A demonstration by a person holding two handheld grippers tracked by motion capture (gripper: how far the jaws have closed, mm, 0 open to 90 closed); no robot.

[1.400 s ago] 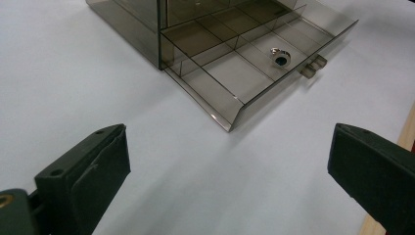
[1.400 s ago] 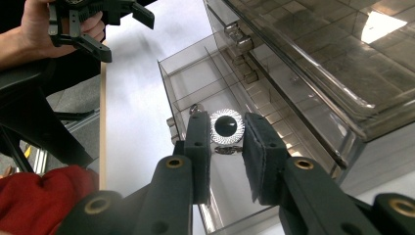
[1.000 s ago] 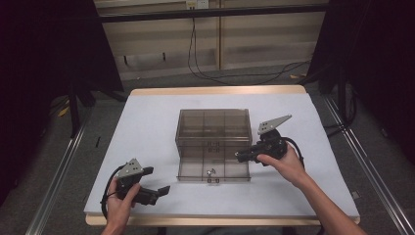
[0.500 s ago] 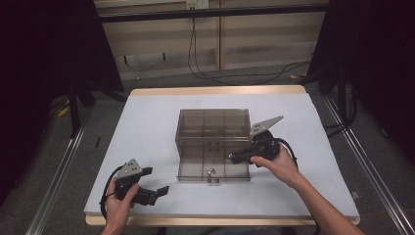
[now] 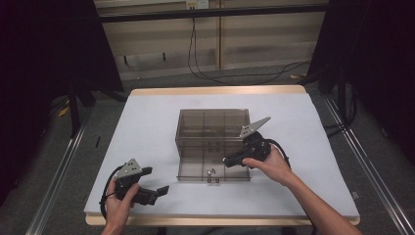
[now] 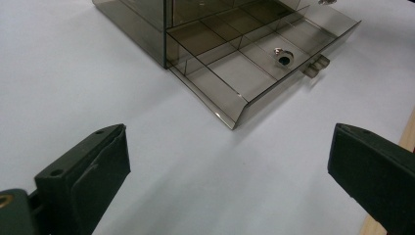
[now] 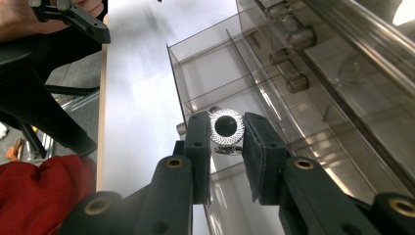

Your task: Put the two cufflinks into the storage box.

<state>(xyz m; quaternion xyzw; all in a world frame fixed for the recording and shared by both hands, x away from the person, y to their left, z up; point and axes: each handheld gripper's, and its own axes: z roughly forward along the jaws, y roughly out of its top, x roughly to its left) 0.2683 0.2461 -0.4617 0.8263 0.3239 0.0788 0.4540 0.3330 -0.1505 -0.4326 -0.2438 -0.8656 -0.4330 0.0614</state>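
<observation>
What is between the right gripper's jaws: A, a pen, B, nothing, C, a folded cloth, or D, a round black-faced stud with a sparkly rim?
D: in the right gripper view the right gripper is shut on the stud, round, black-faced and ringed with sparkle, above the open drawer of the clear box.

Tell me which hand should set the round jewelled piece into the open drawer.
Probably the right. The right gripper is shut on the round jewelled piece above the open drawer. The left gripper is open, apart from the drawer near the table's front edge.
</observation>
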